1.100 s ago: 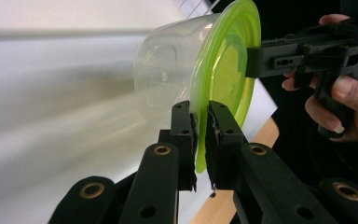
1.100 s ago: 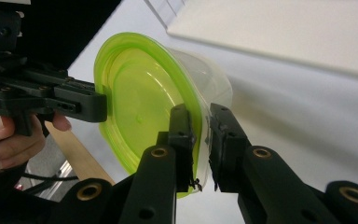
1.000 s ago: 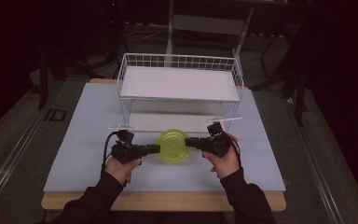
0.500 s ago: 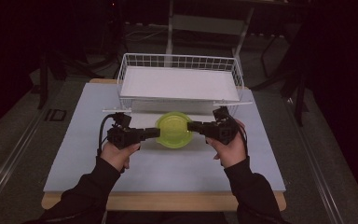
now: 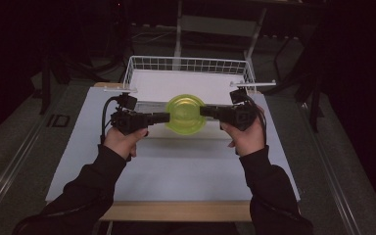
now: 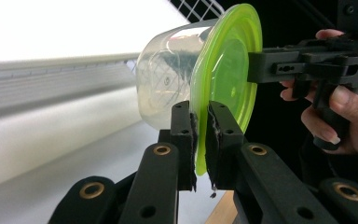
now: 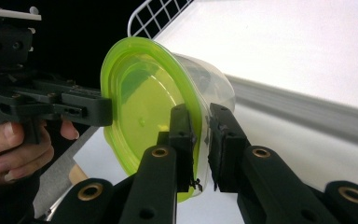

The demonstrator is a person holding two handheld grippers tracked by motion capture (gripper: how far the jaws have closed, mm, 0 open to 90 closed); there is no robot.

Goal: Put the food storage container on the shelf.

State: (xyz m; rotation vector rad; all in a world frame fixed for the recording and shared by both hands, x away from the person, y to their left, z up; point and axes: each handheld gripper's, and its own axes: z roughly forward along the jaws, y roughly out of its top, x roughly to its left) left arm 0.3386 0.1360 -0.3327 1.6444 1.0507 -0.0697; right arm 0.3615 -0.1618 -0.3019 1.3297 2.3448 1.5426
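A clear round container with a lime-green lid (image 5: 185,114) hangs in the air above the white mat, just in front of the wire basket (image 5: 188,64). My left gripper (image 5: 164,117) is shut on the lid's rim at its left side, and my right gripper (image 5: 205,111) is shut on the rim at its right side. In the left gripper view the container (image 6: 177,88) lies tilted, lid (image 6: 228,74) facing right, with the rim pinched in my left gripper (image 6: 200,135). In the right gripper view the green lid (image 7: 144,102) faces left and my right gripper (image 7: 201,140) clamps its rim.
The white wire basket has a white floor (image 5: 186,88) and stands at the far side of the table. A white mat (image 5: 176,166) covers the wooden table, whose front edge (image 5: 176,211) shows below. Dark floor surrounds the table.
Both hands have lifted the container off the mat and carried it up and toward the basket. The grips on the rim stay the same.
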